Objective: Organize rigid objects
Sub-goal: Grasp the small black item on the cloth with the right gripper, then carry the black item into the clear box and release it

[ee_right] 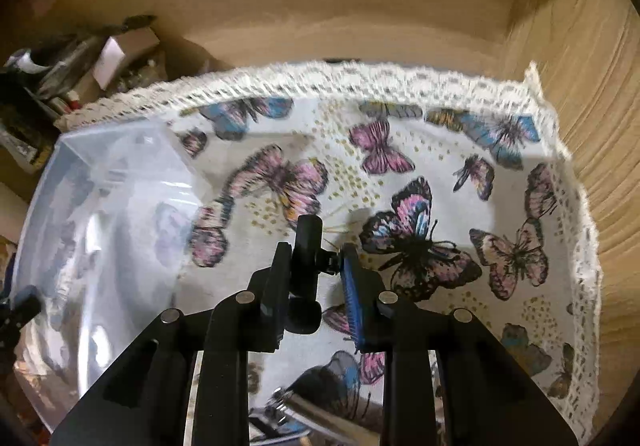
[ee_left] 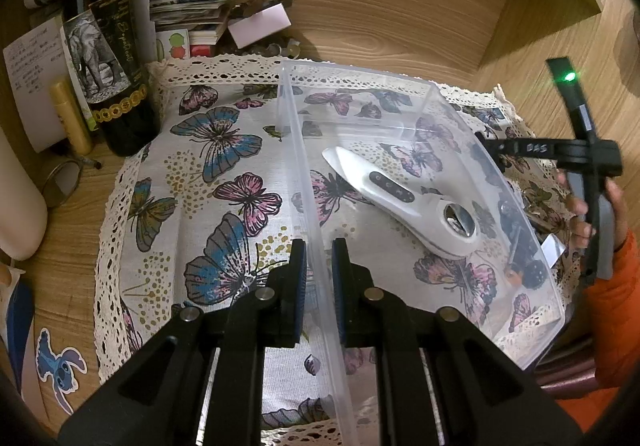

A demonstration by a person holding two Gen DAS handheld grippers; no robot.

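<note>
Right wrist: fingers [ee_right: 354, 298] angled steeply downward

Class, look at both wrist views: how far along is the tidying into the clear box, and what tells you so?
Done: a white handheld device already lies inside the clear box.
In hand: the left gripper is clamped on the box's near wall, steadying it; the right gripper has closed on a small black part on the butterfly cloth.
Left: that part must go into the box, as must the metal piece beside it.

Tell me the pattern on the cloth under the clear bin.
Butterflies in pink, blue and grey on a white cloth with a lace edge, clearest in the left wrist view.
</note>
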